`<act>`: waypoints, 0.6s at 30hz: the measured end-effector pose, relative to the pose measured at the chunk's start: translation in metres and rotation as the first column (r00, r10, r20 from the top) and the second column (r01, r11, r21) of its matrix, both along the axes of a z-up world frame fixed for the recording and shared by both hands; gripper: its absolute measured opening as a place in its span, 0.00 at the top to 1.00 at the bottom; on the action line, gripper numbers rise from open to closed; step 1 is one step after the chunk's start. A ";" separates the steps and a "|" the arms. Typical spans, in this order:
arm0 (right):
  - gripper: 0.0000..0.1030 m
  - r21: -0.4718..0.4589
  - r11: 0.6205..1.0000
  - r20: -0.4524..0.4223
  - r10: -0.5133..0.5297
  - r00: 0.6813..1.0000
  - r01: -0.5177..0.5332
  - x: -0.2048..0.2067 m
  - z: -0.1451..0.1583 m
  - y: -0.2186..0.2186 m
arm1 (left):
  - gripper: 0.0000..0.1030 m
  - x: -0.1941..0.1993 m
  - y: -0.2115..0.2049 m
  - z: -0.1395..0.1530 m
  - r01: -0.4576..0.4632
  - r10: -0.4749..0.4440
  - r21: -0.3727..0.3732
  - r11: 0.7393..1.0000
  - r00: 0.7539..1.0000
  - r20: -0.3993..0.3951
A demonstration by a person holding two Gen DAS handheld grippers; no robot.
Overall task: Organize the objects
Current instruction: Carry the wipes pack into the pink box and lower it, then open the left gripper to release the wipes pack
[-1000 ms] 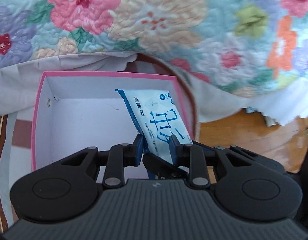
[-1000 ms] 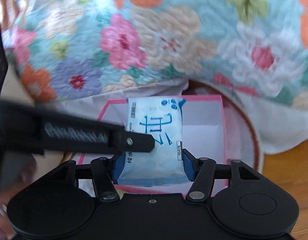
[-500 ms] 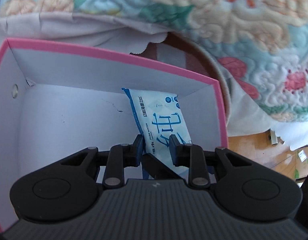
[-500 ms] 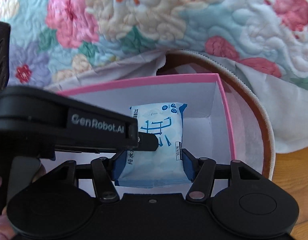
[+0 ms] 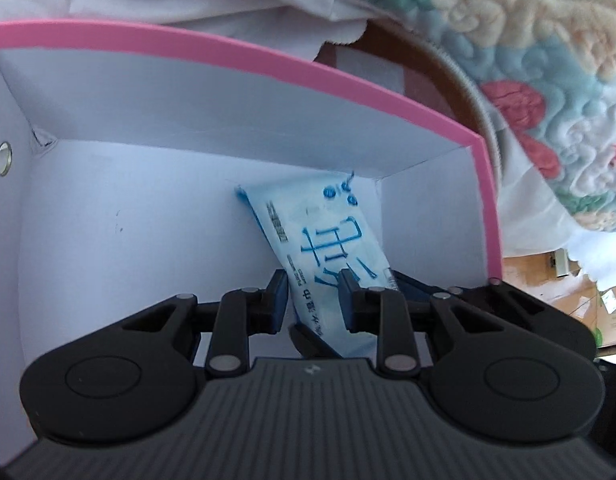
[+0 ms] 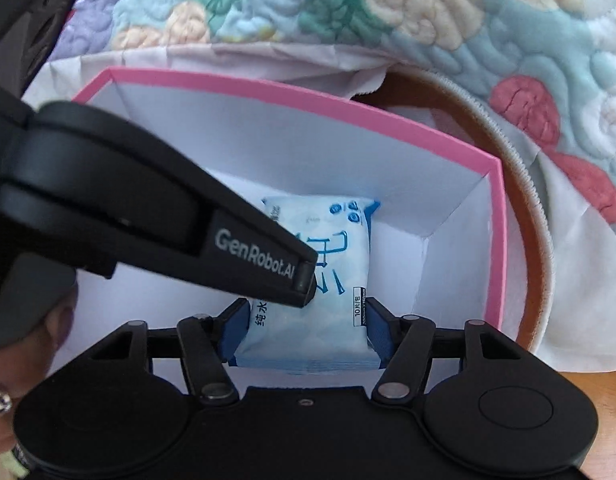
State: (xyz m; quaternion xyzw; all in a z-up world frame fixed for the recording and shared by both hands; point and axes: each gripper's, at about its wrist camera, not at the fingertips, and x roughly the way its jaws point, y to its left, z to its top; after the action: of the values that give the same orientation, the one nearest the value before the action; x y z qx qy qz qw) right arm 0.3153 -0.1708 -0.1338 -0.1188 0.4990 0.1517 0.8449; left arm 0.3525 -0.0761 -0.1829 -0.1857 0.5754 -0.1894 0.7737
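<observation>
Gripping the near end of a pale blue wet-wipe packet (image 6: 308, 320), the right gripper (image 6: 306, 330) has its two blue-padded fingers pressed against the packet's left and right sides, so it is clamped on it. The left gripper (image 5: 313, 304) also has the packet (image 5: 328, 256) between its fingers; in the right wrist view its black finger (image 6: 236, 248) lies across the packet's face from the left, and its jaws look closed on the packet's thin edge, though the contact on the far side is hidden. A bit of the person's left hand (image 6: 12, 368) shows at the lower left edge of that view.

Both tools reach down into a pink-rimmed box (image 6: 496, 248) with white inner walls. The packet sits low inside, tilted, its far end close to the box's far right corner; whether it touches the floor of the box I cannot tell. A small metal eyelet (image 5: 3, 158) is set in the box's left wall.

Beyond the box's far right corner curves a round brown rim (image 6: 536, 248), and past that lies a flowered quilt (image 6: 428, 20) with a pale cloth edge (image 6: 268, 56) along its border.
</observation>
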 end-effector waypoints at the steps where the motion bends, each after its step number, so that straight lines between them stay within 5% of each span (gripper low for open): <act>1: 0.35 0.006 1.000 0.002 0.009 1.000 -0.009 -0.004 0.002 -0.002 | 0.75 0.000 -0.002 -0.002 -0.004 0.004 0.011 1.000 1.000 -0.010; 5: 0.28 0.000 0.997 0.056 0.074 0.996 -0.074 -0.027 0.013 -0.010 | 0.75 -0.004 -0.016 -0.007 0.016 -0.013 0.128 0.992 1.000 -0.028; 14: 0.57 0.070 0.994 0.102 0.079 0.992 -0.086 -0.047 0.025 -0.048 | 0.75 -0.005 -0.043 -0.014 -0.018 0.026 0.113 0.993 0.997 -0.072; 18: 0.59 0.107 0.992 0.135 0.059 0.989 -0.074 -0.051 0.024 -0.058 | 0.75 -0.002 -0.063 -0.014 -0.023 0.028 0.068 0.997 0.997 -0.073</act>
State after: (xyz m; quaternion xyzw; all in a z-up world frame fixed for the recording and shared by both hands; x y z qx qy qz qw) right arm 0.2638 -0.2288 -0.1094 -0.0976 0.4288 0.1993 0.8757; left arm 0.3505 -0.1391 -0.1968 -0.1739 0.6072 -0.1530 0.7601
